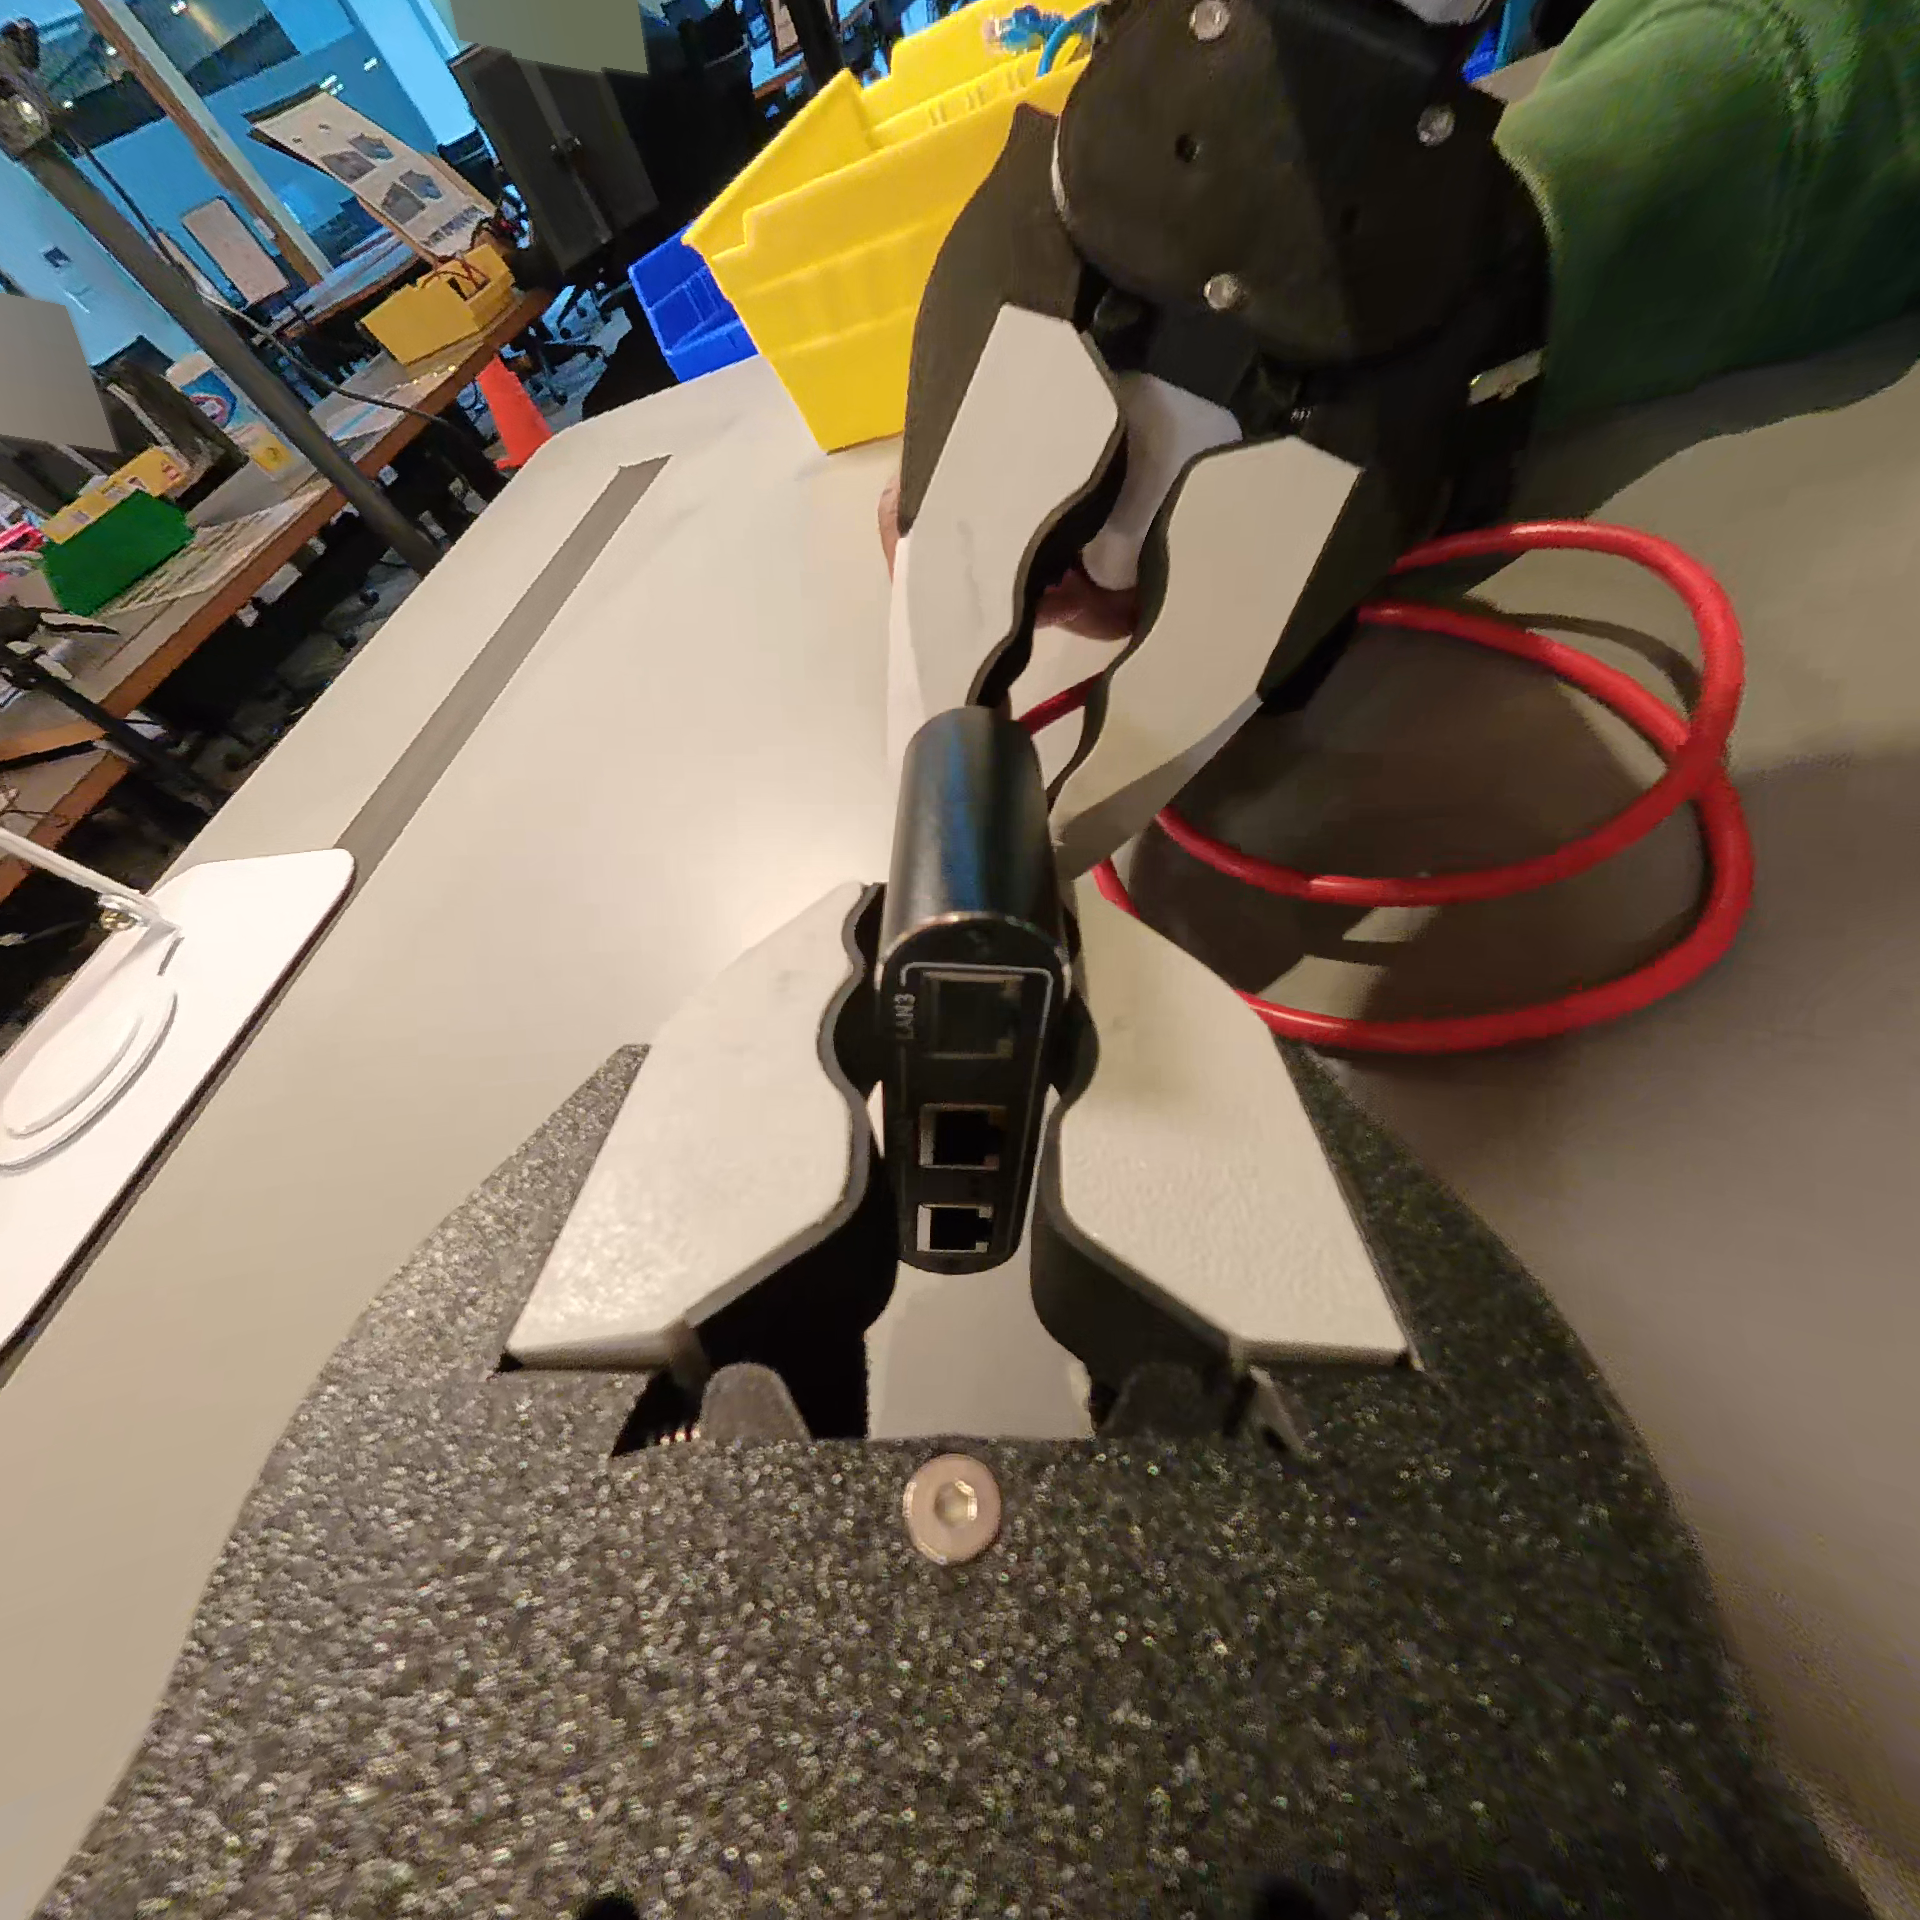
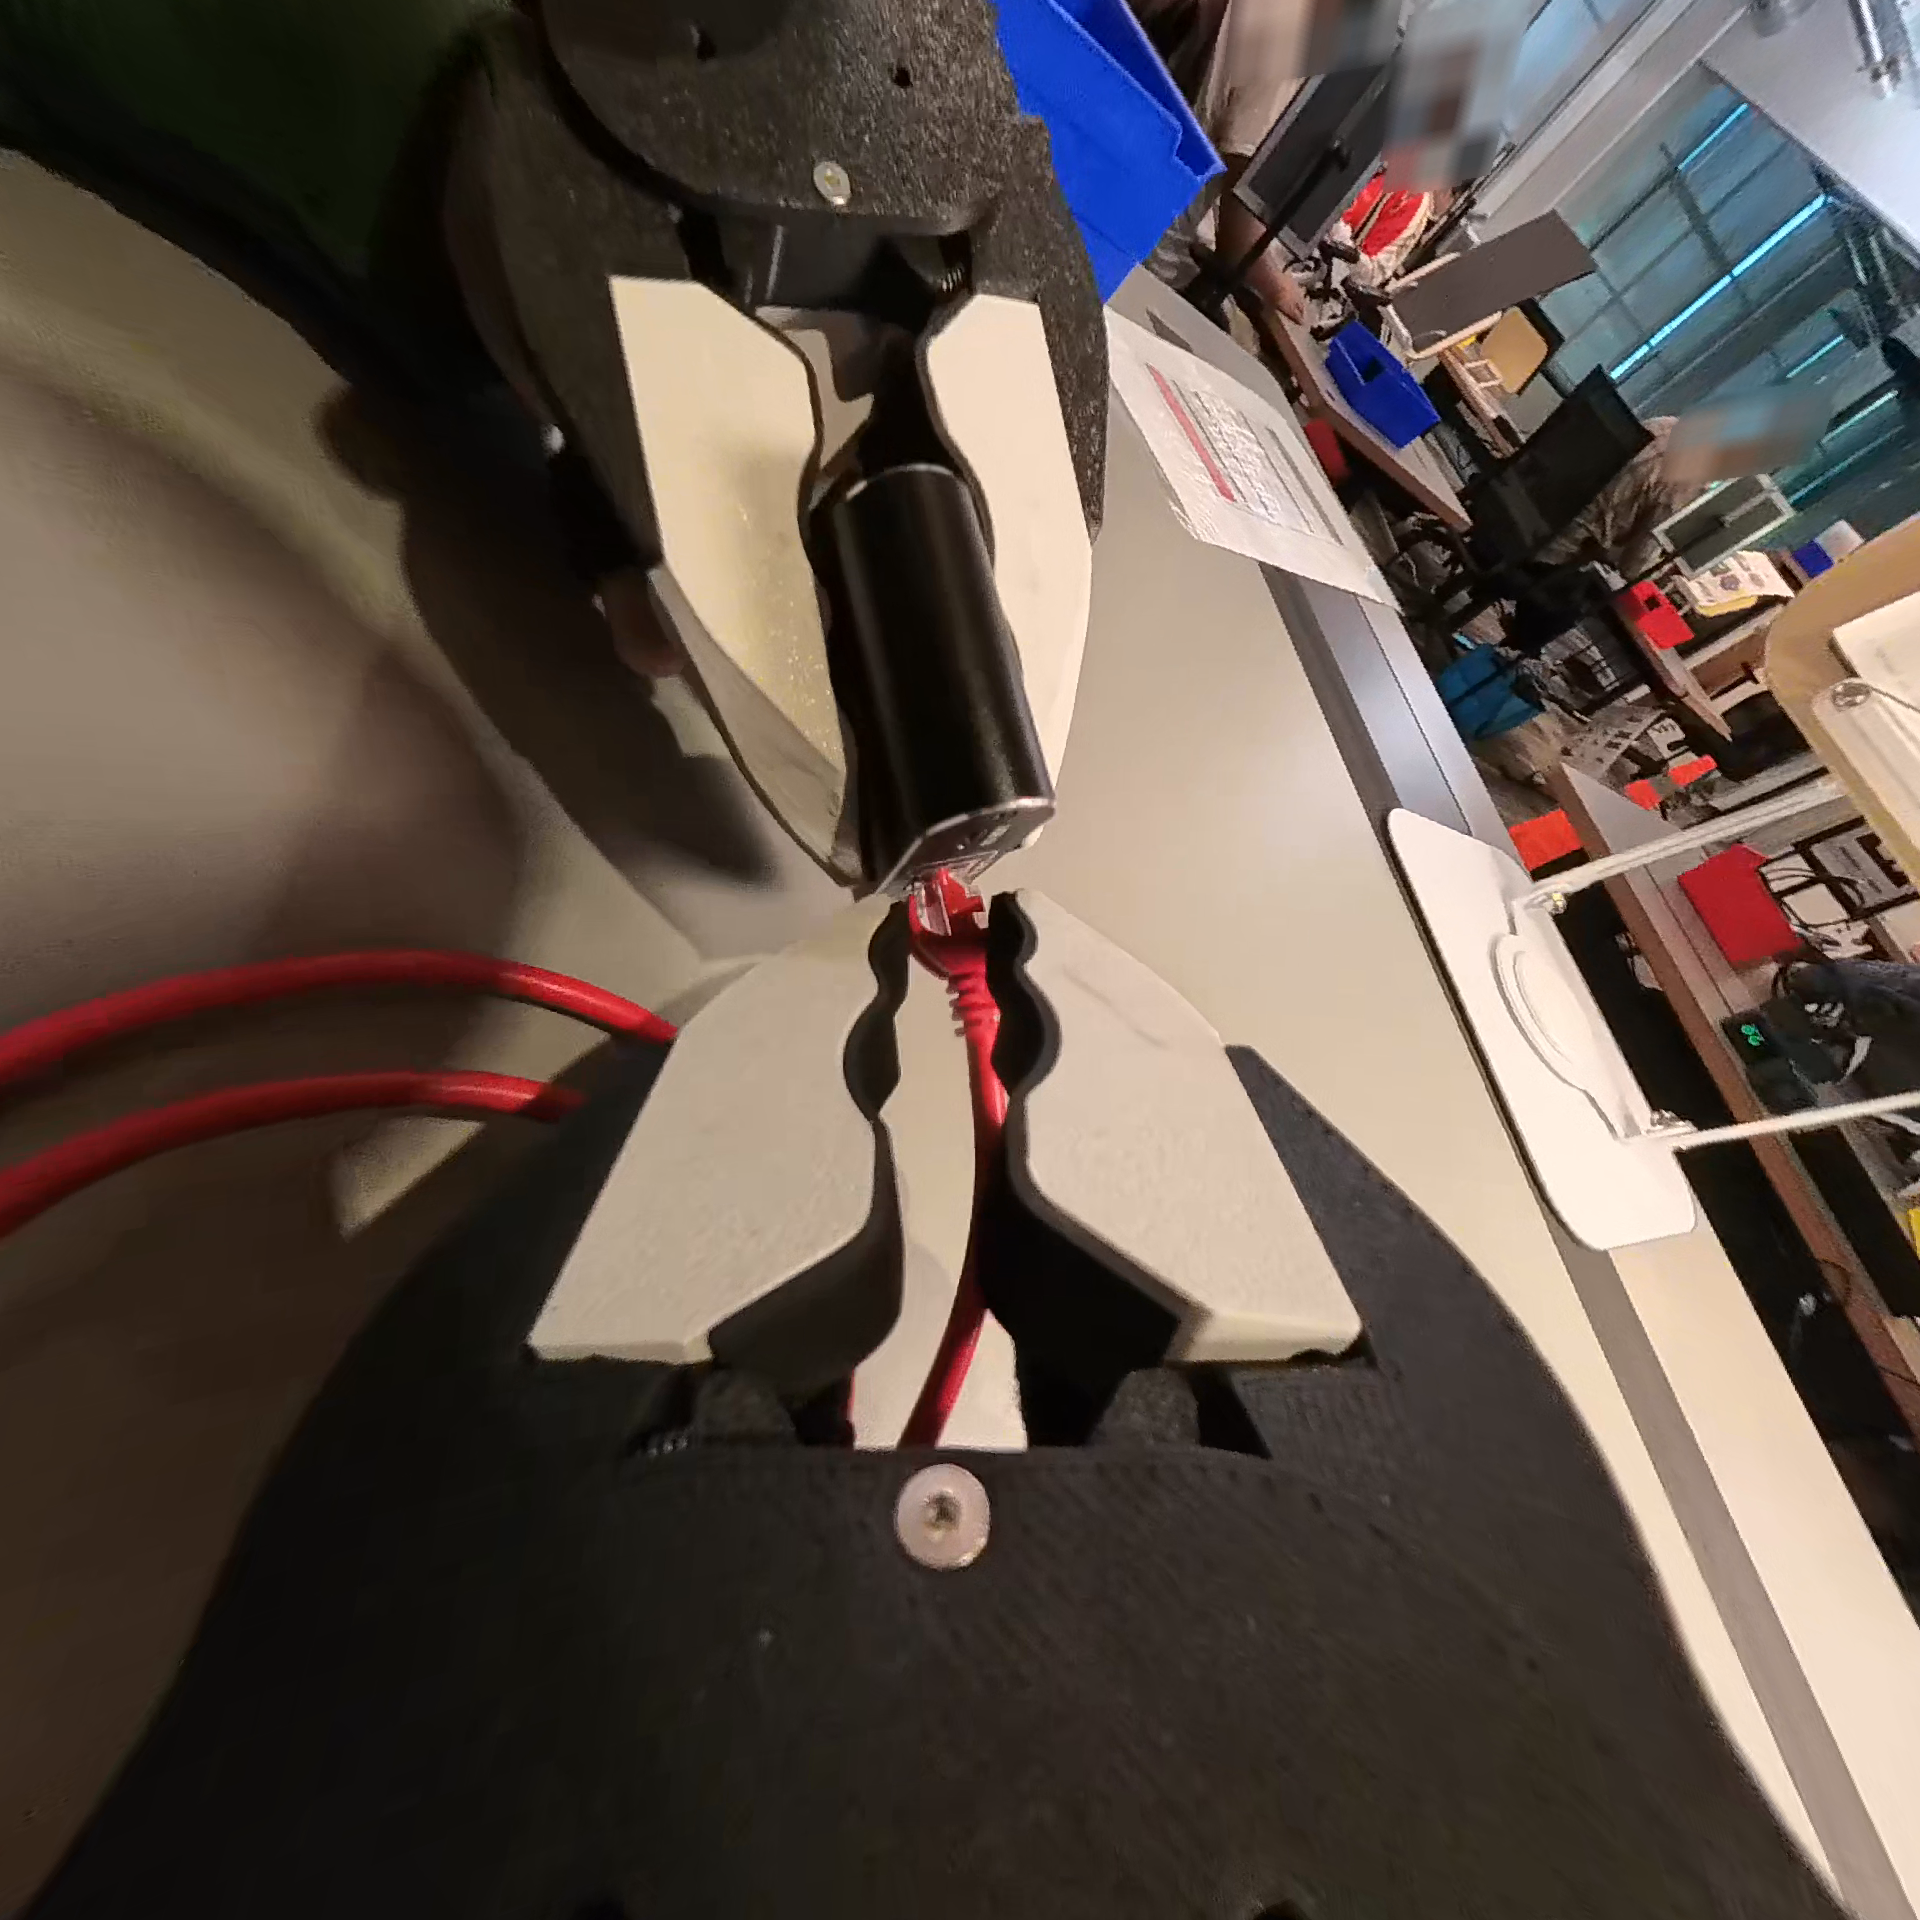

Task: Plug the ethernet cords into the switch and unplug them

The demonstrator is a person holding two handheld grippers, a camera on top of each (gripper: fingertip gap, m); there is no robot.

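My left gripper is shut on a small black switch, held above the grey table with three empty ports facing the camera. My right gripper is shut on the red ethernet cord just behind its plug. The plug's tip meets the switch's far end face; how deep it sits I cannot tell. The right gripper also shows in the left wrist view, behind the switch. The left gripper shows in the right wrist view. The cord's loops lie on the table.
Yellow bins and a blue bin stand at the table's far side. A white stand base sits at the table's edge, also visible in the right wrist view. A paper sheet lies nearby. A green sleeve is behind the right gripper. My left and right fingertips are right by each other.
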